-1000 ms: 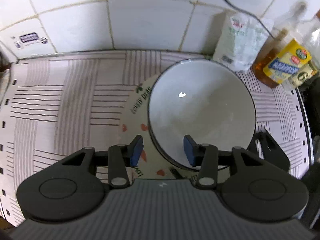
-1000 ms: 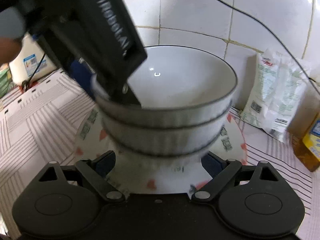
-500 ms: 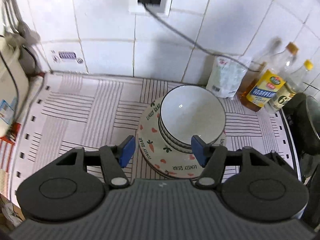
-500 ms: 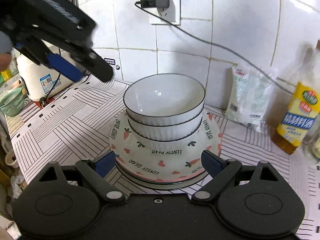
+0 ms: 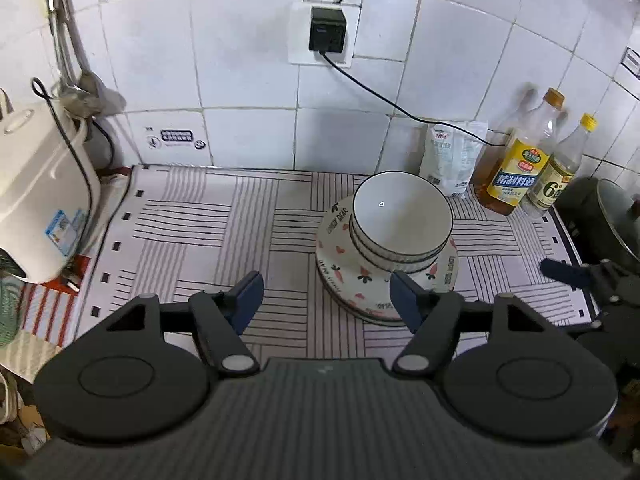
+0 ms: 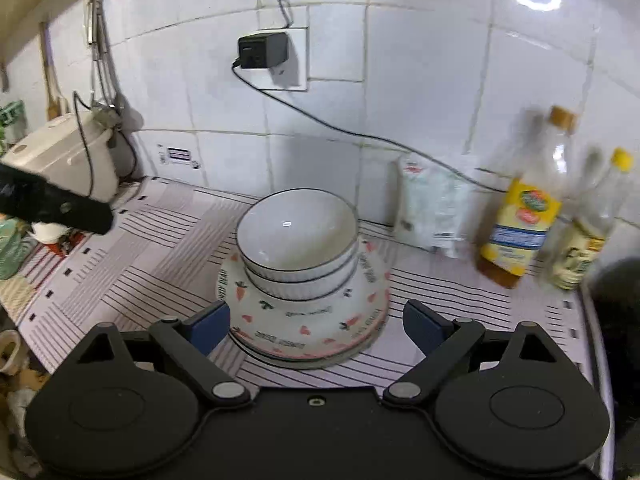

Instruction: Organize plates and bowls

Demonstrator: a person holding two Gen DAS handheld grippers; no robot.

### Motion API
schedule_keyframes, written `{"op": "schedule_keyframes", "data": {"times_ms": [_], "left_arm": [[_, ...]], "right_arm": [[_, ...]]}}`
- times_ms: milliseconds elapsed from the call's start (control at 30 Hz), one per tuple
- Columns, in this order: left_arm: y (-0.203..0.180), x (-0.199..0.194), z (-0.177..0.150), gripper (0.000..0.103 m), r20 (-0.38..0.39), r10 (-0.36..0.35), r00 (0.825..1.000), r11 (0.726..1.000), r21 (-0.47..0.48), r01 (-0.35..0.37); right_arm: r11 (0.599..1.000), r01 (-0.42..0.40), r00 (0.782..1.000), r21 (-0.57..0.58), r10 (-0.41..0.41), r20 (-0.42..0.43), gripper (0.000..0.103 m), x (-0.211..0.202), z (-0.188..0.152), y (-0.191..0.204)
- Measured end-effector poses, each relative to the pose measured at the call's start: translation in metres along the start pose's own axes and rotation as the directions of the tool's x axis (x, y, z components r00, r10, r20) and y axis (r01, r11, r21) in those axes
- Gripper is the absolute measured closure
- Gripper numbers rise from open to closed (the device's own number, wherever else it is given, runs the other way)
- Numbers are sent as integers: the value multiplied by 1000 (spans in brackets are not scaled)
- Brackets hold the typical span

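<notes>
White bowls (image 5: 402,220) (image 6: 298,236) with dark rims are nested in a stack on patterned plates (image 5: 340,272) (image 6: 256,300) with hearts and carrots, on the striped mat. My left gripper (image 5: 326,300) hangs above and in front of the stack; its jaws are opening and nothing is between them. My right gripper (image 6: 316,326) stands open in front of the plates, which show between its fingers from afar, untouched. A blue fingertip of the right gripper shows at the right edge of the left wrist view.
A white rice cooker (image 5: 36,200) (image 6: 68,152) stands at the left. A white bag (image 5: 452,160) (image 6: 432,204), two bottles (image 5: 520,168) (image 6: 524,212) and a dark pot (image 5: 600,216) stand right of the stack. A cable runs from the wall socket (image 5: 326,34) behind the bag.
Both grippers have drawn back and up from the stack, which looks smaller now. The left jaws, earlier at the top bowl's rim, have spread wider. The stack stays put.
</notes>
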State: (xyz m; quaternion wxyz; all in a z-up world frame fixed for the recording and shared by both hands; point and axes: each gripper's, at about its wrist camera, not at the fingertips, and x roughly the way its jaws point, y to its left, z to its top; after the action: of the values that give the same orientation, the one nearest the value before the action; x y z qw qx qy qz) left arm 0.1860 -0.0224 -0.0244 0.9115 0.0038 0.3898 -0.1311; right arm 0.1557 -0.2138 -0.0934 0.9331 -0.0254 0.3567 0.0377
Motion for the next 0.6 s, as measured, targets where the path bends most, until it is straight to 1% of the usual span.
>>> {"op": "schedule_keyframes", "data": {"times_ms": [33,133,267,300,400,500,600], "left_arm": [[1,-7,-2,31,8,3,1000,1000,7,-3],[3,-26,-8,22,32,6,999,1000,22,-7],[6,-54,-17,3,87,10,996,1000,13,-11],[7,-60,-20,1,100,17,995,1000,9,-18],[9,-76,-28,1,117,43,992,999,-11,-42],[12,-88,-36,1,113,65,991,997,-39,-61],[11,-100,-43,1,131,98,987,995,-32,-94]], "right_arm": [[1000,18,1000,7,-18,-6,8,-5,0,2],[997,59,998,53,-57,-27,7,-28,2,6],[989,97,994,113,-92,-51,6,-56,3,10],[987,114,993,115,-108,-56,6,-64,4,13],[986,131,991,108,-127,-46,6,-85,5,20],[982,135,991,131,-135,-7,6,-106,4,21],[979,166,986,119,-164,-27,6,-120,4,23]]}}
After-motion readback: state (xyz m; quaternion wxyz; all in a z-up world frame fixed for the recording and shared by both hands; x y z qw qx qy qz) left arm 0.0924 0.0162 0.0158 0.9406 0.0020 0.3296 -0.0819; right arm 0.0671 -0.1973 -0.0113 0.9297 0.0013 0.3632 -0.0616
